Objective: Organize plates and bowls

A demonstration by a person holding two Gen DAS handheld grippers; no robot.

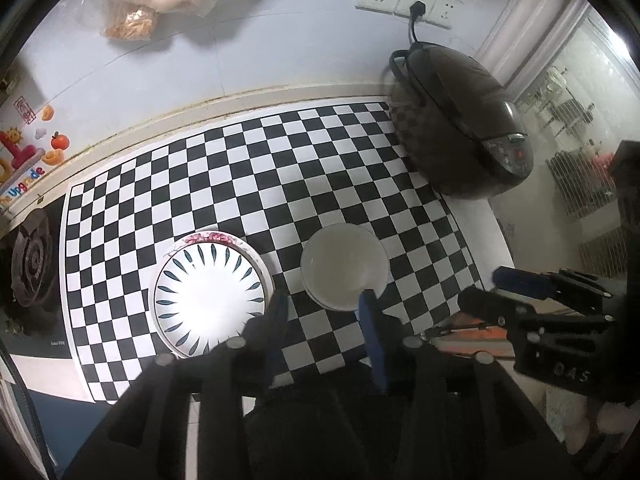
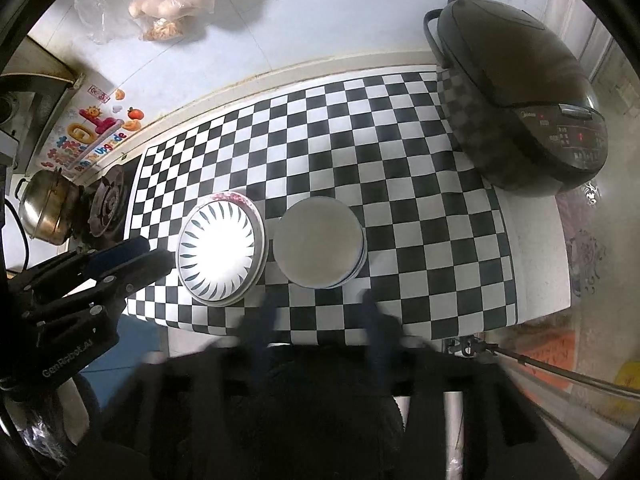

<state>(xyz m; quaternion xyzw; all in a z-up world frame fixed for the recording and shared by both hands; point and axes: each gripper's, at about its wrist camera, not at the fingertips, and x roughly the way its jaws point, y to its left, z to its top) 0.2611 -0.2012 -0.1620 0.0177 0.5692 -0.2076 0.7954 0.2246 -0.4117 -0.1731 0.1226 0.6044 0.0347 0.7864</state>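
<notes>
Over at the far left sits a steel pot [image 2: 46,210] beside the gas burner [image 2: 108,208], both left of the checkered mat [image 1: 280,168] spread on the table [image 2: 540,248]. On the mat's near-left part lies the leaf-patterned plate [image 1: 208,292], stacked on a red-flowered plate [image 1: 212,237] whose rim peeks out behind it. Just right of that stack, apart from it, stands the white bowl [image 1: 344,266], nested in another. The left gripper [image 1: 324,312] hovers low at the mat's near edge, fingers spread, the right one touching or overlapping the bowl's near rim. The right gripper [image 2: 316,316] hangs above the near edge, blurred, fingers spread and empty. A rice cooker [image 2: 520,96] occupies the mat's far-right corner.
</notes>
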